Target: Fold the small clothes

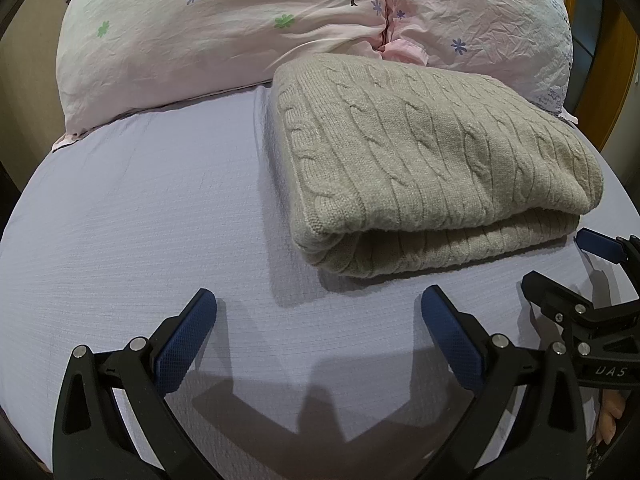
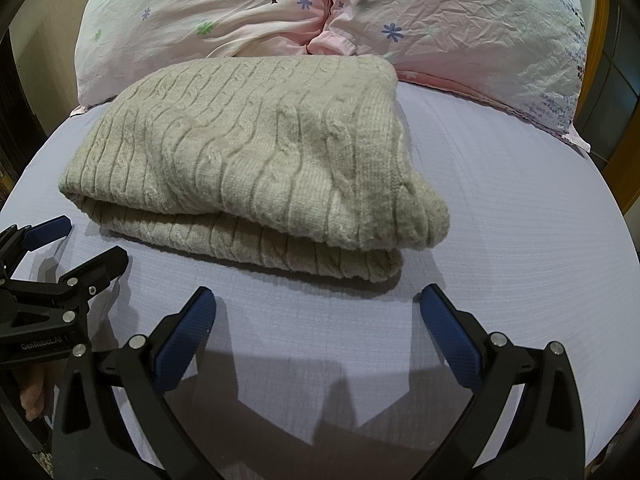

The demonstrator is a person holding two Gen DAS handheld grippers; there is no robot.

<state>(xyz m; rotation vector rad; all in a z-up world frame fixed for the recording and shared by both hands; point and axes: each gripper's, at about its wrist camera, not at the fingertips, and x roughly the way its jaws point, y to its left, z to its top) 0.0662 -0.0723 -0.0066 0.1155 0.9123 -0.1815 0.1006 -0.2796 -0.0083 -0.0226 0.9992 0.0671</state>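
The folded cable-knit sweater (image 1: 432, 160) lies on the bed sheet (image 1: 140, 220), its far edge against the floral pillows (image 1: 240, 28) behind it. The left gripper (image 1: 319, 308) sits before the sweater's left corner, the right gripper (image 2: 318, 307) before its right corner, the two side by side, both apart from it.

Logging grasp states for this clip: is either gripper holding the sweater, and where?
Nothing is held. The left gripper and right gripper are both open, short of the folded cable-knit sweater.
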